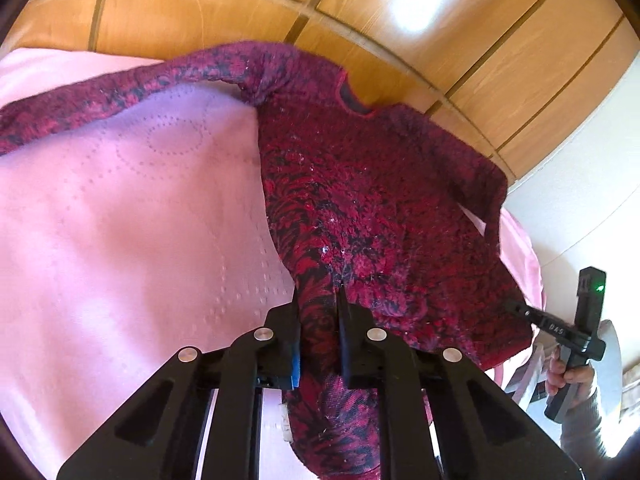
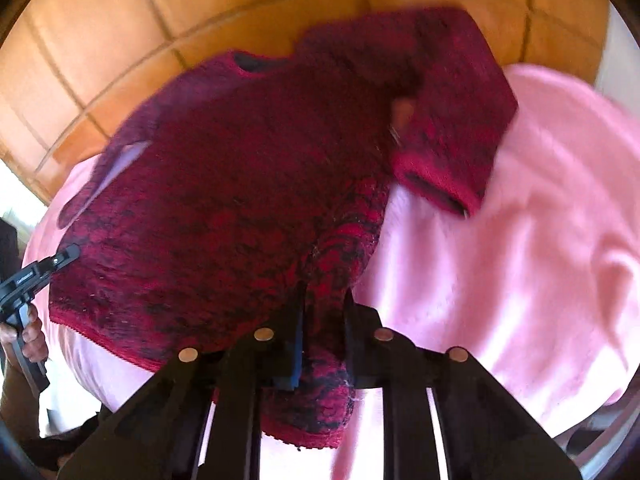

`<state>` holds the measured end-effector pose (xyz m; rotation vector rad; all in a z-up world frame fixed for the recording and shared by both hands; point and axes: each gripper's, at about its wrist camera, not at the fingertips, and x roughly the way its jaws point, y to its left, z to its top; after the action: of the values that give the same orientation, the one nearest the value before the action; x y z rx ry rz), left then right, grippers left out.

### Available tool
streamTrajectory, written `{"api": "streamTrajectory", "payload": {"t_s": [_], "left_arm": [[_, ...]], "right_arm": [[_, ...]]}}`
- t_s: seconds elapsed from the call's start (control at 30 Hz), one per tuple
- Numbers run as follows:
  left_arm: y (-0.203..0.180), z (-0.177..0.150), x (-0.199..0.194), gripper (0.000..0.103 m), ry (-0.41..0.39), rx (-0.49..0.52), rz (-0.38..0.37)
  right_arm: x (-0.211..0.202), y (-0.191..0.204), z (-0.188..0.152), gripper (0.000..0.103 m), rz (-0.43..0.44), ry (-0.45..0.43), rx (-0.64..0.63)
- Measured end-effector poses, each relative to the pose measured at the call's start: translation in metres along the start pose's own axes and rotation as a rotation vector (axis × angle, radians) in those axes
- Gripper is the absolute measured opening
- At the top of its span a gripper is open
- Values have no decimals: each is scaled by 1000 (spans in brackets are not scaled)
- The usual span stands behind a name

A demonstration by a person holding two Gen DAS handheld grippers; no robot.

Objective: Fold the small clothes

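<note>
Red and black fuzzy knitted sweater point(image 1: 372, 200), spread front-up across a pink bedspread point(image 1: 120, 220), neckline toward a glossy wooden panelled wall point(image 1: 240, 12). Pinched at both lower corners of the sweater, probably so the hem can be lifted and carried toward the neckline for a fold.

Left hand-held gripper point(image 1: 320, 320): closed tight on a bunched ridge of knit at one hem corner, cloth squeezed between the black fingers and trailing down beneath them. Right hand-held gripper point(image 2: 324, 320): likewise clamped on a gathered wad of the opposite hem corner, fabric bulging out below.

One sleeve point(image 1: 100, 96) stretched long and flat away from the sweater body over the bedspread; the other sleeve point(image 2: 452, 120) bent back beside the body, ribbed cuff open toward the camera.

Sweater surface thick, woolly, mottled, flecked with pale lint; hem edged in plain red ribbing. Bedspread soft, smooth, quilted with dotted circular stitching, gently rumpled beside the sweater.
</note>
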<state>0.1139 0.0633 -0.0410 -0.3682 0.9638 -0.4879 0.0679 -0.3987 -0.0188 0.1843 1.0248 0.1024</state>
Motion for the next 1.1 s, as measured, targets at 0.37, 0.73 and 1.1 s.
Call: {"api": "streamTrajectory", "payload": {"t_s": [0.37,0.73,1.1], "left_arm": [[6,-93,-41,12,77,-11,51],[65,-66,-68,50,-78,-246,175],[208,20,-125,63,-350,-659,336]], "right_arm": [[4,-19,-77,14,-20,154,-37],[2,16,-26,74,36,-25,-56],[134,163,29,79,46,-80,-229]]}}
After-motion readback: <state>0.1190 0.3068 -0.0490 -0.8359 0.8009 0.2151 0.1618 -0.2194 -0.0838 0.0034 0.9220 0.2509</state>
